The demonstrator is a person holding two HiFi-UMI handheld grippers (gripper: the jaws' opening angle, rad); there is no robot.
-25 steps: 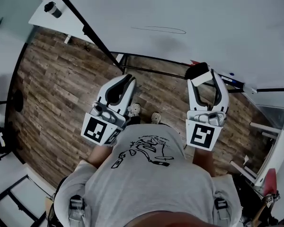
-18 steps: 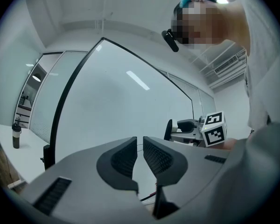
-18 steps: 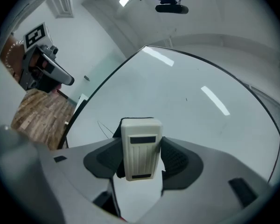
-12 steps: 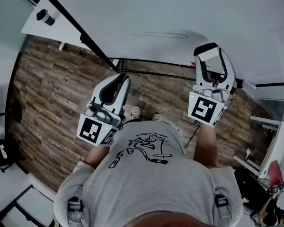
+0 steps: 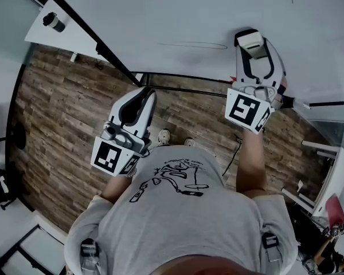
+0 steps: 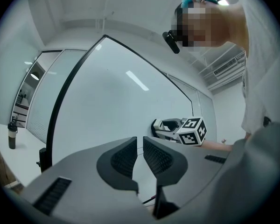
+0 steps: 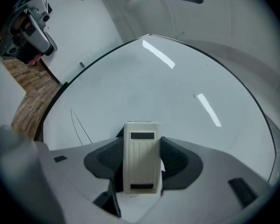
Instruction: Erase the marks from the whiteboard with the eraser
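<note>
1. The right gripper [image 7: 141,164] has its jaws closed on a cream eraser [image 7: 141,157], which stands upright between the dark pads with its ribbed back toward the camera.
2. In the head view, the right gripper [image 5: 254,46] is raised against the whiteboard [image 5: 178,10], with the eraser [image 5: 252,39] at its tip. Whether the eraser's face actually touches the board cannot be told.
3. A thin, long pen mark [image 5: 192,44] lies on the board just left of the eraser. In the right gripper view the mark [image 7: 79,124] shows as two fine lines to the left of the jaws.
4. The left gripper [image 6: 139,154] holds nothing. Its jaws are drawn almost together, with only a narrow slit between the pads.
5. In the head view, the left gripper [image 5: 142,97] hangs low in front of the person's chest, over the wooden floor [image 5: 63,113] and well apart from the right one.
6. The left gripper's tips point toward the board's black lower edge.
</note>
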